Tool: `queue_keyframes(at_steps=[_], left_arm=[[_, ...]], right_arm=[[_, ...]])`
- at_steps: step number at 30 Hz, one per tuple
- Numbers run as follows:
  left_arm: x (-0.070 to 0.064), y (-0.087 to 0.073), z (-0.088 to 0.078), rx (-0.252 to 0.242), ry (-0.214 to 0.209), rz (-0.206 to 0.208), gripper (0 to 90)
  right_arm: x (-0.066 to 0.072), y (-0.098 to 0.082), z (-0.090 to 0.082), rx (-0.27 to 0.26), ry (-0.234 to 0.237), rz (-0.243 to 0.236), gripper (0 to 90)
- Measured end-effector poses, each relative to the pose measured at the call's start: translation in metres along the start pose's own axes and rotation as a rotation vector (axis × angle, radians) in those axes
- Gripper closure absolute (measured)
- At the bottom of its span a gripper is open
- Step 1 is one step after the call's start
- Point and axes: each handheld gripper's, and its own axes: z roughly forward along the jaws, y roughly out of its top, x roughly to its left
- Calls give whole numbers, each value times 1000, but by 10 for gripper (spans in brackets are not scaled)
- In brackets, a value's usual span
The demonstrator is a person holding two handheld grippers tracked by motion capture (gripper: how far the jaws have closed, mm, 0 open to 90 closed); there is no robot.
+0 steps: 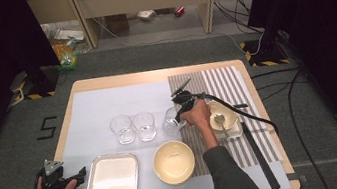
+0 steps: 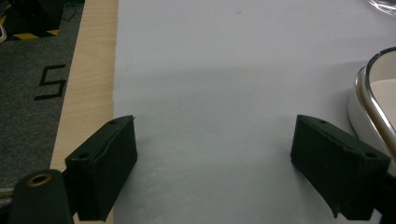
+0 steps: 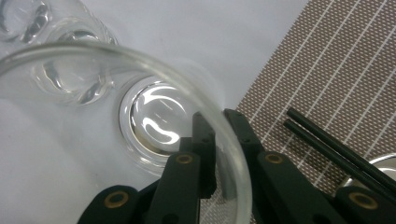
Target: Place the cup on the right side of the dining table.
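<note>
Left to right, as I see it from the high view. At 8 o'clock on the table [image 1: 153, 76], my left gripper [image 1: 79, 177] rests with its jaws spread wide on nothing, over bare pale sheet. Beside it lies a shallow steel tray [image 1: 112, 178], rectangular with rounded corners, then a cream bowl [image 1: 173, 162] at 6 o'clock. Two clear tumblers [image 1: 133, 128] stand near centre. Just right of them is the glass [image 1: 171, 122], at the edge of the striped woven mat [image 1: 227, 96]. My right gripper [image 3: 219, 140] is pinched nearly closed on its rim, one jaw inside the wall, one outside. I judge the glass rigid, smooth, slippery and breakable; the thin rim is a workable but delicate hold. At 3 o'clock, a small bowl [image 1: 225, 115] holds a spoon [image 1: 220, 121].
</note>
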Motion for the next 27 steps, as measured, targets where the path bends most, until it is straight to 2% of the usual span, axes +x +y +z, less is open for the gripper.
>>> queue_keyframes(at_steps=[14, 20, 27], left_arm=[[0, 0, 0, 1, 0, 0, 137], [0, 0, 0, 1, -1, 0, 136], [0, 0, 0, 1, -1, 0, 137]], right_arm=[[-14, -12, -1, -81, 87, 112, 845], [-18, -14, -3, -130, 105, 132, 849], [-20, -14, -3, -155, 123, 161, 849]])
